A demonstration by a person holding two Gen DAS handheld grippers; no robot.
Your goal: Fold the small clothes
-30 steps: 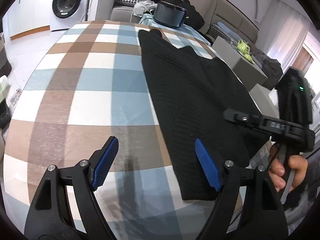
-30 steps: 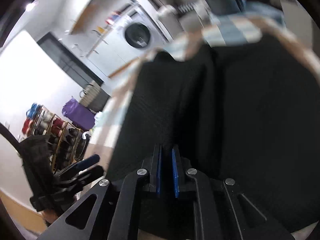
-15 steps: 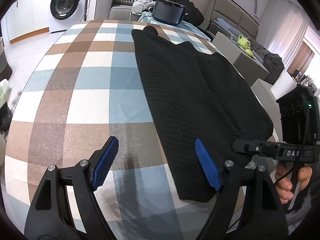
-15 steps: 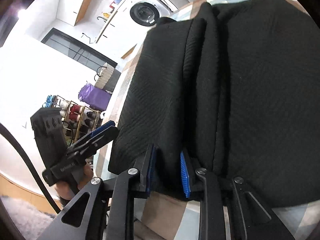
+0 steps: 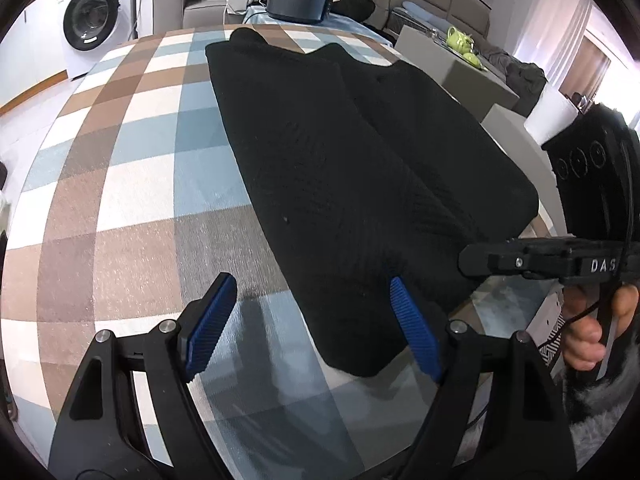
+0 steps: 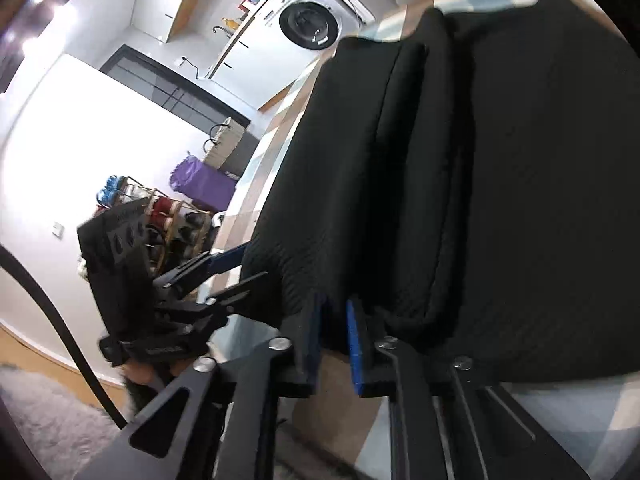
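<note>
Your black garment (image 5: 360, 184) lies flat on the checked table (image 5: 120, 184), already doubled lengthwise, its long axis running away from you toward the far edge. Its near short edge sits right at both tongs — that is the end the next fold looks set to lift. Your left tongs (image 5: 316, 328) stand spread and empty, straddling the near left corner of the cloth; 1 blue pad (image 5: 414, 334) is over the fabric, the other over bare table. Your right tongs (image 6: 334, 338) are nearly together but opening, with the hem between the pads; whether they are pressing on it is hard to tell in the dark cloth, though it looks slack. The left view shows the whole outline and far end — the right view alone shows the lengthwise seam where the 2 folded halves meet.
</note>
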